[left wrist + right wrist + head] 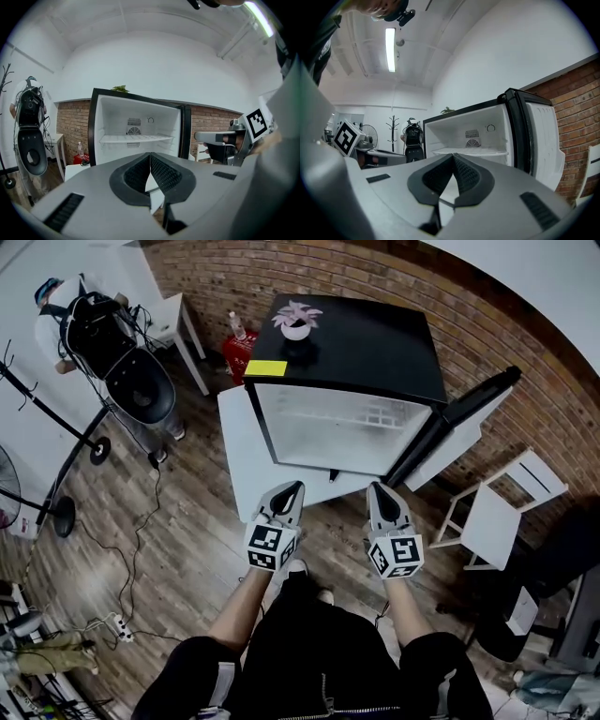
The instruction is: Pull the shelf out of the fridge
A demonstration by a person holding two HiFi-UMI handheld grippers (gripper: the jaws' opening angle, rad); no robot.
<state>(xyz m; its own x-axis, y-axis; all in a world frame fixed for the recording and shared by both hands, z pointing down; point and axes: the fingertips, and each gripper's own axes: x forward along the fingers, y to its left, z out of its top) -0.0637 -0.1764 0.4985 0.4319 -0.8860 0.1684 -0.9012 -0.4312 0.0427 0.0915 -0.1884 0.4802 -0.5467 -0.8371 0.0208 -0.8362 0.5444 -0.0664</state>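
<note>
A small black fridge (pixel 356 343) stands open on a white platform, its door (pixel 459 427) swung to the right. Inside, a white shelf (pixel 136 138) spans the middle of the compartment; the same shelf (pixel 480 152) shows in the right gripper view and the shelf (pixel 375 416) faintly from above. My left gripper (pixel 294 487) and right gripper (pixel 376 487) hover side by side in front of the fridge, short of its opening. Both are shut with nothing between the jaws.
A potted plant (pixel 296 321) and a yellow note (pixel 266 368) sit on the fridge top. A white chair (pixel 497 512) stands right of the door. A person with a black backpack (pixel 103 329) stands at the far left, near a coat stand (pixel 56 427). Cables (pixel 131 549) cross the wooden floor.
</note>
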